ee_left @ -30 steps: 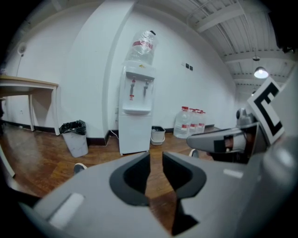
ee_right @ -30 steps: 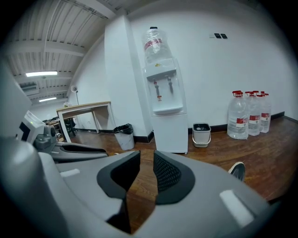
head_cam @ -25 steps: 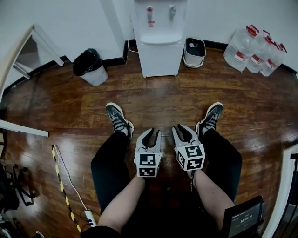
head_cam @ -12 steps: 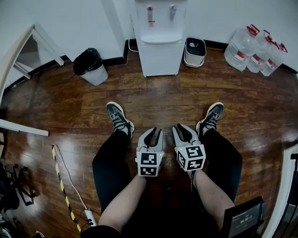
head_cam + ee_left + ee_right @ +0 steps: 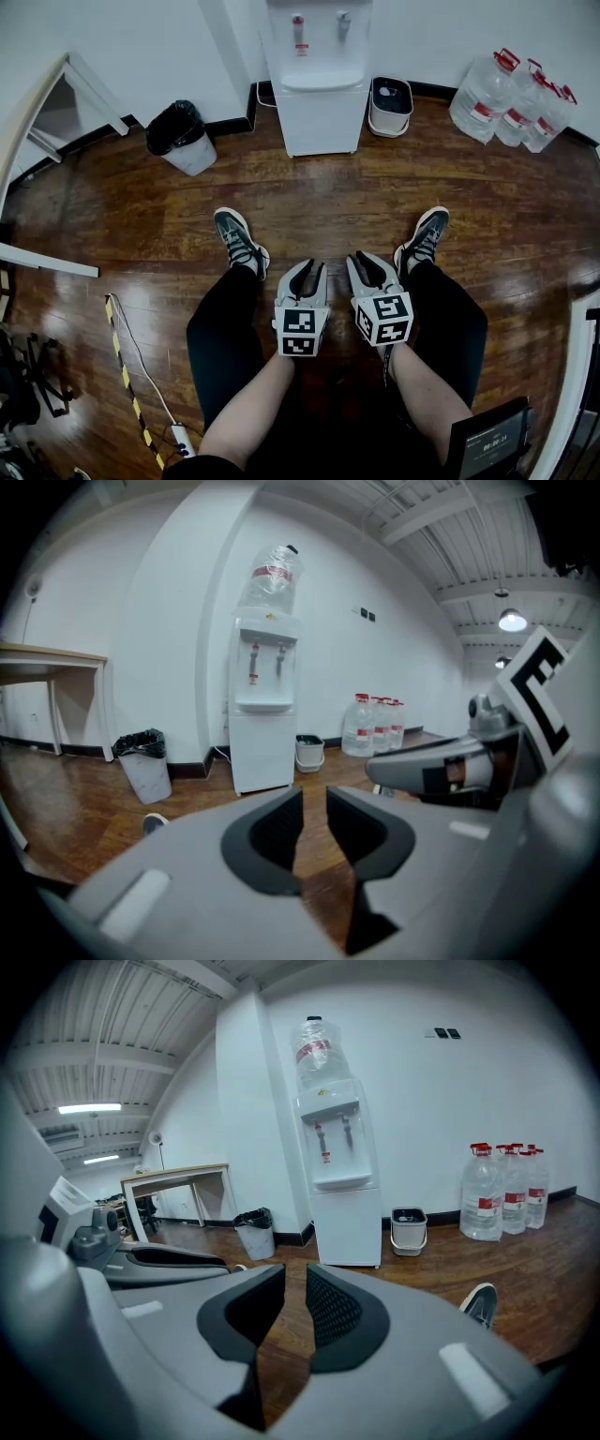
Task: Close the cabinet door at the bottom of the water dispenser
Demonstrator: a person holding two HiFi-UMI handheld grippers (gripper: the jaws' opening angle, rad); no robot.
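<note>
- The cabinet door (image 5: pixel 322 127), low on the water dispenser (image 5: pixel 319 80) at the wall, is well apart from the left gripper (image 5: pixel 306 270) and the right gripper (image 5: pixel 367 264)
- It is likely light, stiff and hinged; a flat push near its free edge should serve
- Both have narrow fingers, holding nothing
- The bin (image 5: pixel 195 155) has a black bag; the bucket (image 5: pixel 389 127) is perhaps empty

Even indoor light, heavy fisheye edge distortion.

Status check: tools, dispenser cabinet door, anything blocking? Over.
Left tool and right tool closed, empty, between the knees. Cabinet door on water dispenser looks already shut. Nothing on floor between.
</note>
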